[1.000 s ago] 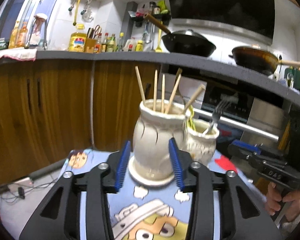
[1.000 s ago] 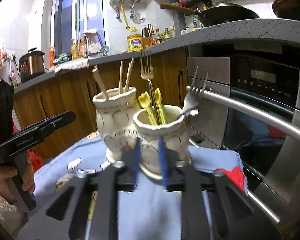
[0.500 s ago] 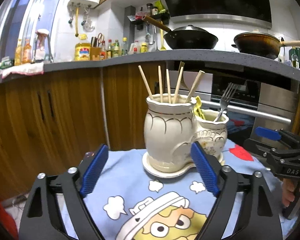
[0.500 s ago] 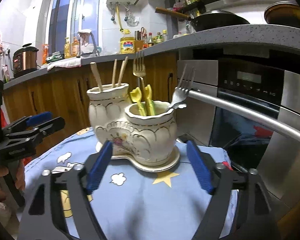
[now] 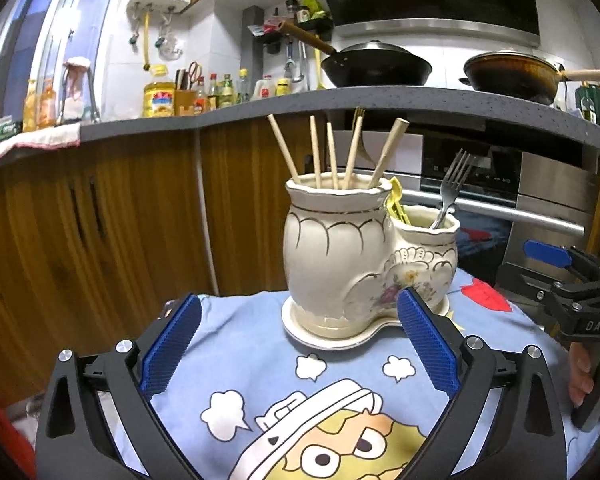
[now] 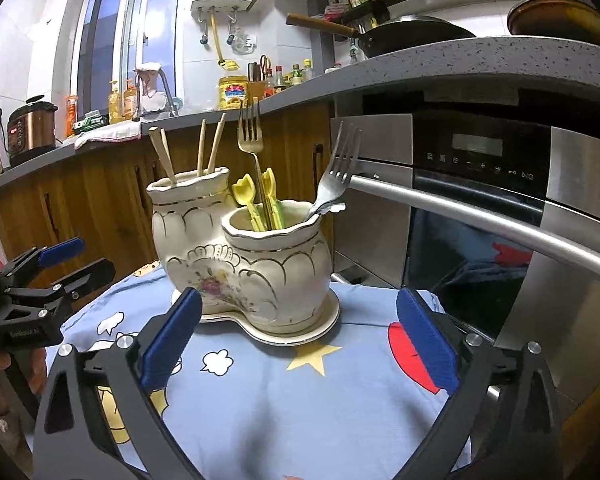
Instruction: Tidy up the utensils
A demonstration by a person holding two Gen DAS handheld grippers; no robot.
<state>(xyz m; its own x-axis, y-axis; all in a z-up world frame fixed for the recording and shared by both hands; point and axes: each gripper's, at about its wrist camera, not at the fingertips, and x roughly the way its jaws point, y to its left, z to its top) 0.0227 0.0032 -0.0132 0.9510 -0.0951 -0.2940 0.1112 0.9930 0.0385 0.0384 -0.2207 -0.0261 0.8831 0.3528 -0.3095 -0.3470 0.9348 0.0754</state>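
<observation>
A cream double-pot ceramic holder [image 5: 340, 256] stands on its saucer on a blue cartoon cloth [image 5: 260, 364]. Its tall pot holds several wooden chopsticks [image 5: 332, 156]; its low pot [image 6: 276, 264] holds a gold fork [image 6: 252, 140], a silver fork [image 6: 336, 172] and yellow plastic utensils [image 6: 256, 204]. My left gripper [image 5: 298, 344] is open and empty, a little short of the holder. My right gripper [image 6: 298, 340] is open and empty, also short of the holder. Each gripper shows in the other's view, the right one [image 5: 560, 276] and the left one [image 6: 48, 272].
The cloth covers a small table in front of wooden kitchen cabinets [image 5: 100, 224] and a steel oven with a bar handle [image 6: 480, 212]. A grey counter [image 5: 380, 98] above carries woks and bottles.
Both grippers have opened wide and drawn back from the holder. A second ago the left one was closed in around the tall pot and the right one nearly shut before the low pot.
</observation>
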